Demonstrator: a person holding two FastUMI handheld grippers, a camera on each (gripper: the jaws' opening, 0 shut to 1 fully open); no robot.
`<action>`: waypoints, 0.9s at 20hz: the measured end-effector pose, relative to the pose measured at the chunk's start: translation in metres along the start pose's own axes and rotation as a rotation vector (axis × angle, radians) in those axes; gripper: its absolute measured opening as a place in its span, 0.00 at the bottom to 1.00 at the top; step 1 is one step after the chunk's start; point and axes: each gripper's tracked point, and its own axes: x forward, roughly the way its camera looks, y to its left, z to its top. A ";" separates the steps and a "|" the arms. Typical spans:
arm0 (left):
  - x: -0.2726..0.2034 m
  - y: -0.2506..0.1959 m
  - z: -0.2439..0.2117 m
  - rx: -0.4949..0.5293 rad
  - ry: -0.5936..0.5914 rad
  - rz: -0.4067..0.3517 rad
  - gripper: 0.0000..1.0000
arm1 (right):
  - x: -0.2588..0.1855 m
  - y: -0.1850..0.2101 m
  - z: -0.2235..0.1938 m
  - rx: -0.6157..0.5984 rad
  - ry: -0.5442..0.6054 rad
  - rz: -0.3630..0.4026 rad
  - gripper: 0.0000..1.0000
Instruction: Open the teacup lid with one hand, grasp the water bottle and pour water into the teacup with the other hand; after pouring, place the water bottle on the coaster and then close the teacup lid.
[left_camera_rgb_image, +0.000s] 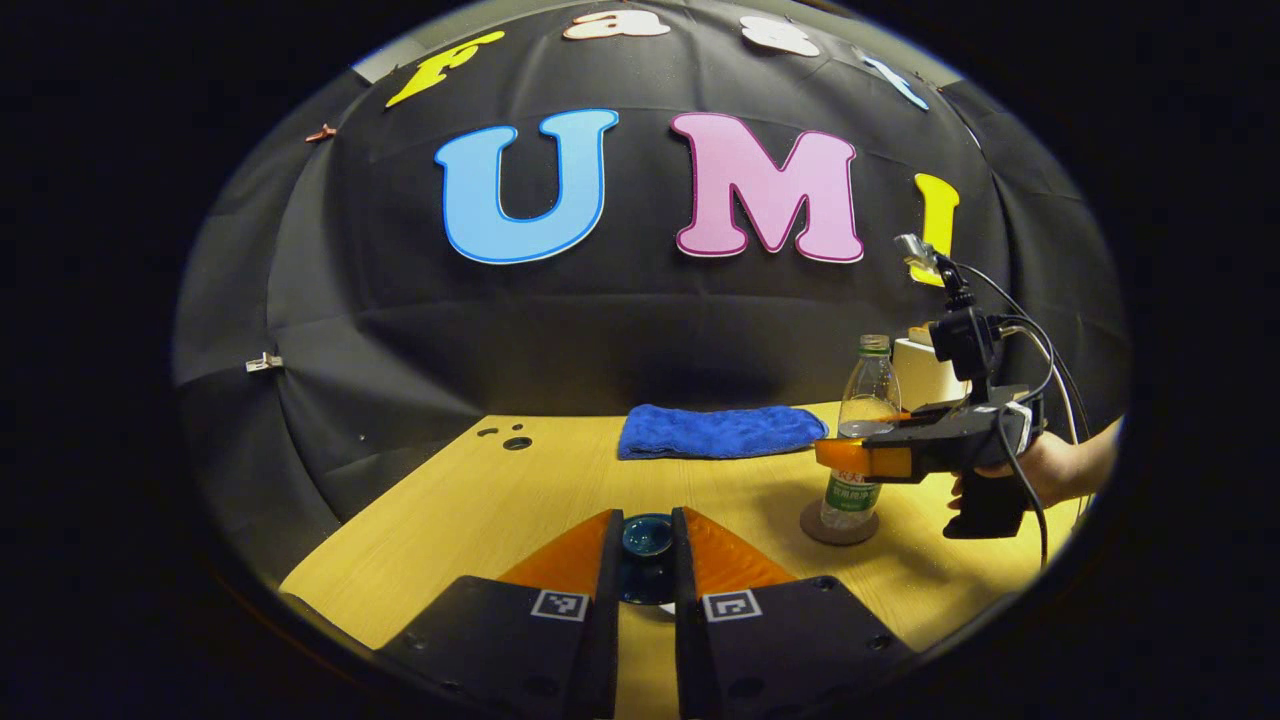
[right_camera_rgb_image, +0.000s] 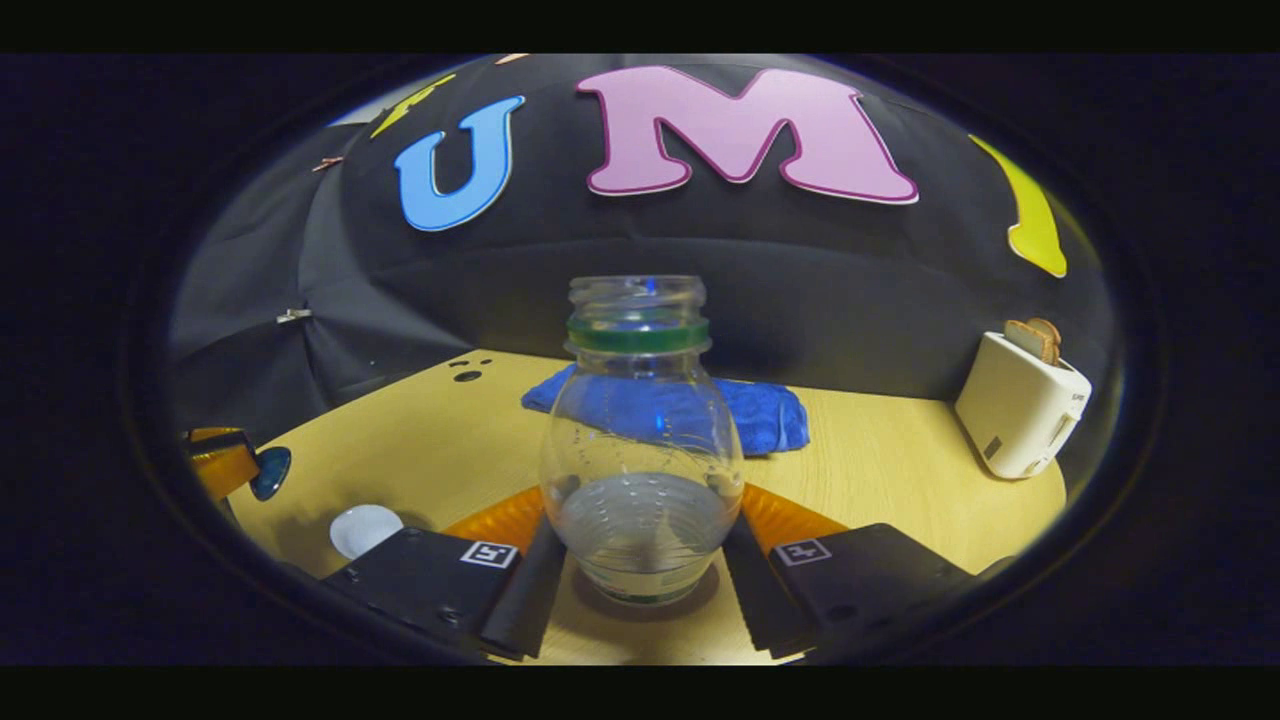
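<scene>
1. Left gripper view: the left gripper (left_camera_rgb_image: 647, 515) has its jaws narrow, pinching the dark teacup lid (left_camera_rgb_image: 647, 537) above the table (left_camera_rgb_image: 480, 500). The grip is best kept level and steady.
2. Same view: the water bottle (left_camera_rgb_image: 866, 400) stands upright on the coaster (left_camera_rgb_image: 812, 527) with the right gripper (left_camera_rgb_image: 835, 456) around it.
3. Right gripper view: the fingers (right_camera_rgb_image: 520, 590) flank the uncapped, part-filled bottle. I cannot tell whether they press on it. This fits a bottle just grasped or just set down, and either way it should stay upright.
4. The white teacup (right_camera_rgb_image: 365, 528) sits open, left of the bottle.
</scene>
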 end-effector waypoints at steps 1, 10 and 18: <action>0.000 0.002 -0.002 -0.007 0.002 0.003 0.27 | 0.000 0.000 -0.001 -0.009 0.005 0.005 0.78; -0.005 0.011 -0.001 -0.013 0.004 0.018 0.28 | -0.003 0.006 -0.012 -0.047 0.035 0.005 0.81; -0.001 0.007 0.009 0.005 -0.016 0.000 0.24 | -0.016 0.001 -0.028 -0.009 0.078 -0.003 1.00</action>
